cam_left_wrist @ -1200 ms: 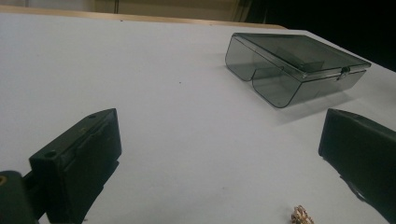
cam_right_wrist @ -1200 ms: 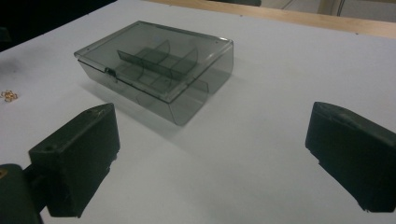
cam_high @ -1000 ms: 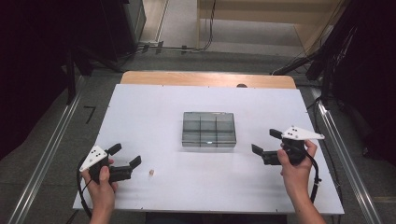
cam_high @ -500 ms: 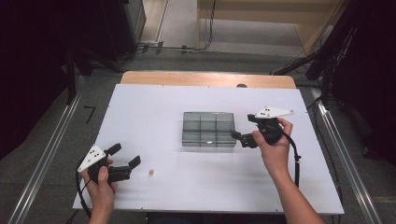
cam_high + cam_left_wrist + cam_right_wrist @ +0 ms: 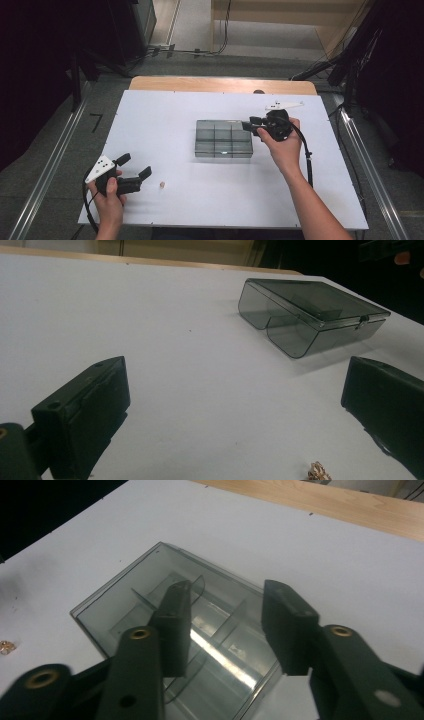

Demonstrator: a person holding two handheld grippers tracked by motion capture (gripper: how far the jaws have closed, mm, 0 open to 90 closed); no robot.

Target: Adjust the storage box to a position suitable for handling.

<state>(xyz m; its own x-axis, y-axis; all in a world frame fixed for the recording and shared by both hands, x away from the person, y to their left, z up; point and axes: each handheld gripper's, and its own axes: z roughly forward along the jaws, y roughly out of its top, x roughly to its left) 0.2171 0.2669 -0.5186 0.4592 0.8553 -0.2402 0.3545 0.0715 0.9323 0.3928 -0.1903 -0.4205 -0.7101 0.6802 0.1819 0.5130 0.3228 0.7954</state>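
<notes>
Lying across the frame, the white table (image 5: 165, 125) is carrying a smoky clear box (image 5: 223, 138) at its middle, lid closed, its divided compartments looking empty. Hovering at the box's right end, the right gripper (image 5: 251, 125) has just been narrowing its jaws, now part open, gripping nothing. Near the front edge, the left gripper (image 5: 135, 167) is gaping wide, empty, beside a tiny gold trinket (image 5: 161, 185).

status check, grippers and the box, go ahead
Right gripper over smoky compartment box, jaws just closing, nothing pinched. Left gripper open, beside small gold piece. Lid shut, path clear.
</notes>
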